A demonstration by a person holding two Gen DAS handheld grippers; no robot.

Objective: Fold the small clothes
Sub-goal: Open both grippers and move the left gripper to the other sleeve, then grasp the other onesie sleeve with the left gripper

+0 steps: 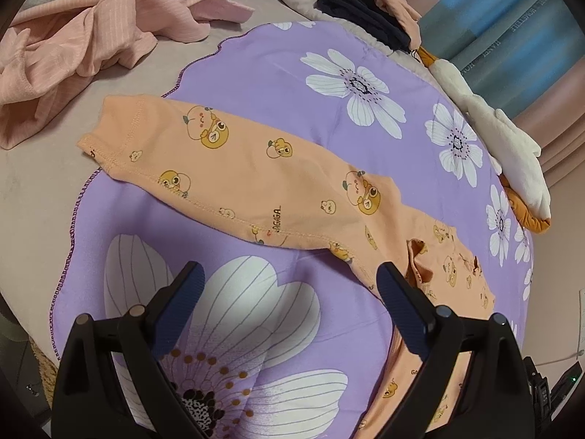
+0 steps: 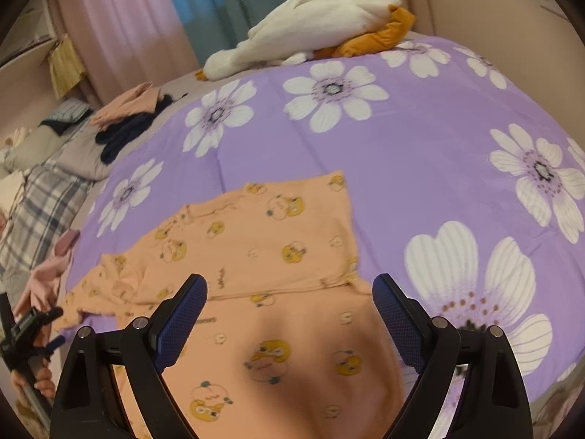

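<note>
A small orange garment (image 1: 256, 168) with a cartoon print lies on the purple flowered blanket (image 1: 278, 73). In the left wrist view one long sleeve stretches flat toward the upper left, and a rumpled part (image 1: 438, 267) sits by the right finger. My left gripper (image 1: 289, 270) hangs open over the blanket just in front of the sleeve, holding nothing. In the right wrist view the garment's body (image 2: 278, 241) lies spread out with a folded layer on top. My right gripper (image 2: 290, 280) is wide open above it, with cloth below the fingers but none pinched.
A heap of pink clothes (image 1: 73, 47) lies at the back left on the beige sheet. Dark navy and peach folded pieces (image 1: 365, 7) sit at the back. A white and orange plush toy (image 2: 310, 29) rests at the blanket's far edge. A plaid pillow (image 2: 40, 212) lies at the left.
</note>
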